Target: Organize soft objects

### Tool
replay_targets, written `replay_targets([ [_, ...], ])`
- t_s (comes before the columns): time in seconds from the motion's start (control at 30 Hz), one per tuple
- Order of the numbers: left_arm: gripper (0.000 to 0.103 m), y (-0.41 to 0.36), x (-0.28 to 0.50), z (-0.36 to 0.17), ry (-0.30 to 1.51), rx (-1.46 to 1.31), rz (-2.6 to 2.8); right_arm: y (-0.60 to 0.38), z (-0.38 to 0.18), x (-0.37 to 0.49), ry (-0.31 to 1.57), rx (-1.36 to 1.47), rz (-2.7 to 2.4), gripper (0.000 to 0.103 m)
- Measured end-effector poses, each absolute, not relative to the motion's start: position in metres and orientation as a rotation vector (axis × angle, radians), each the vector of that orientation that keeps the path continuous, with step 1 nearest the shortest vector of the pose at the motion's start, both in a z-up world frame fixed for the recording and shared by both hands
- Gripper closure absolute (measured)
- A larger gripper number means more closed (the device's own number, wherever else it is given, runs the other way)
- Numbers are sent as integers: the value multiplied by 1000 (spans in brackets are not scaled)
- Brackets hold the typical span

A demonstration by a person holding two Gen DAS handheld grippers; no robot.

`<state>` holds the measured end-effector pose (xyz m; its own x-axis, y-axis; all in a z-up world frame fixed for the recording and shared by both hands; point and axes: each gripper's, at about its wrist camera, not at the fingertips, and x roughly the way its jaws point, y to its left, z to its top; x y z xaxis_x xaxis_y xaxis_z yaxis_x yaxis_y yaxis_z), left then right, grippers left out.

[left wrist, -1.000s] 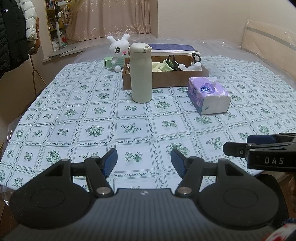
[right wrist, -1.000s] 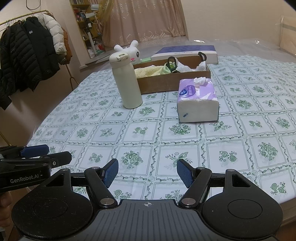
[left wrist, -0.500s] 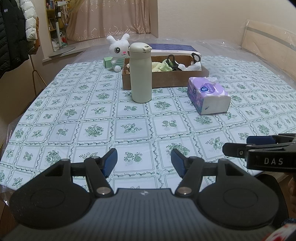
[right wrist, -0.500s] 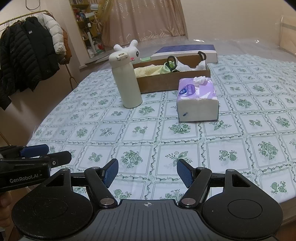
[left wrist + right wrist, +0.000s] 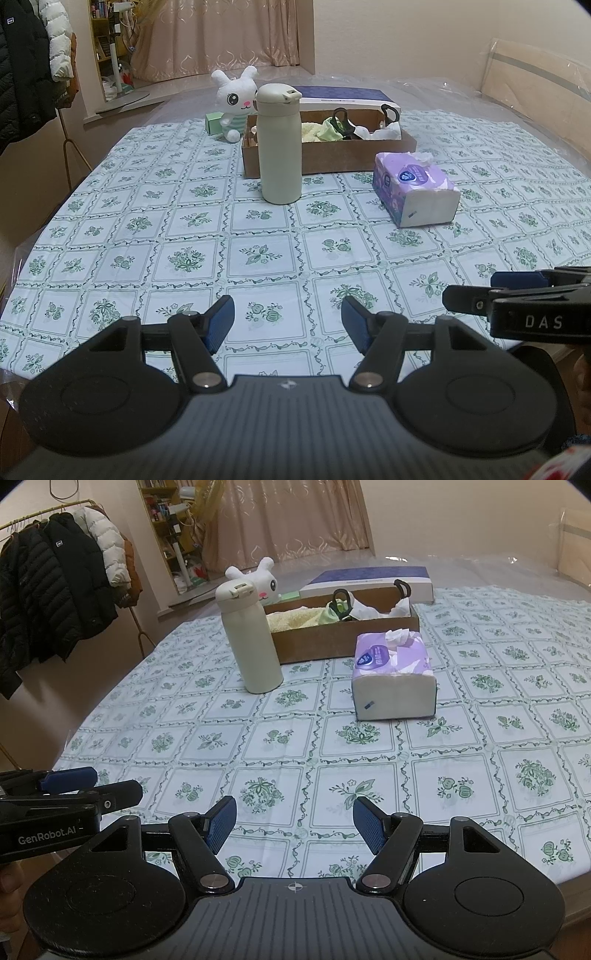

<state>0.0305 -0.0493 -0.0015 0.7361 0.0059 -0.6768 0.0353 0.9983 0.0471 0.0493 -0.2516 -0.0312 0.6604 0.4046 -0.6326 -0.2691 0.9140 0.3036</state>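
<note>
Both the left tool and the right tool hover with jaws apart, holding nothing, at the near edge of the surface. The tissue pack lies mid-surface, before the cardboard box. A hard squeeze could crush it, I reckon. The tall bottle blocks the plush rabbit; reaching past might topple it.

The right tool, seen from the left wrist, carried the white letters "DAS" on its black side. The left tool, seen from the right wrist, carried "GenRobot.AI". The print on the tissue pack was too small to read.
</note>
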Motion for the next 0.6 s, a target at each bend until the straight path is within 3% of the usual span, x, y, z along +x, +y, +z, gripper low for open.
replay_targets([
  [0.6,41,-52,34,1,728,43,-27,-251,-32,50,759,191,380,33],
])
